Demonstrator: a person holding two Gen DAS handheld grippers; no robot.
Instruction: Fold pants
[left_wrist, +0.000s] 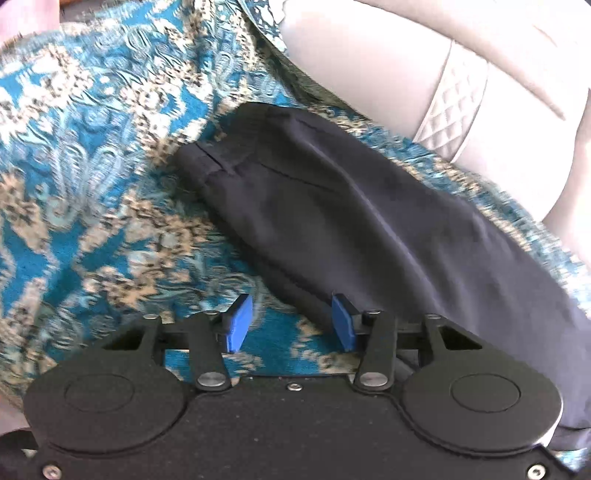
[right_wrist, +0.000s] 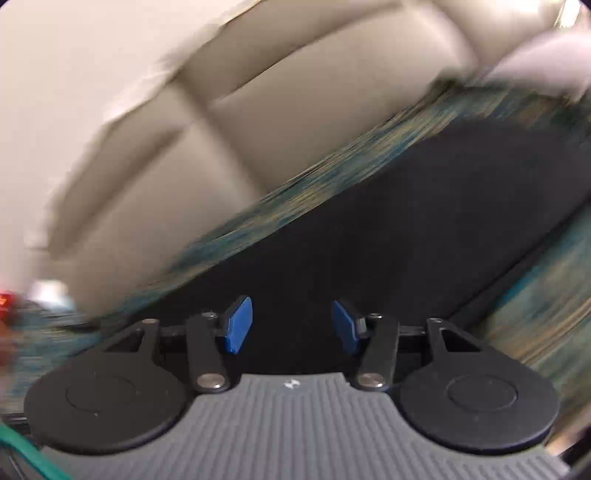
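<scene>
Dark pants (left_wrist: 354, 206) lie folded on patterned cloth (left_wrist: 92, 166) (both grippers' jaws spread, empty).

Left claw (left_wrist: 291, 323) black, blue pads; right claw (right_wrist: 291, 325) grey-ribbed.

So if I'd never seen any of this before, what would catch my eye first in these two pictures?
Probably the dark pants, lying folded over on a bright teal-and-cream patterned cover beside pale upholstered cushions. Next, the vivid blue fingers of the left gripper, spread open just short of the pants' edge. The right wrist view is streaked with blur, its right gripper also open over the dark cloth.
</scene>
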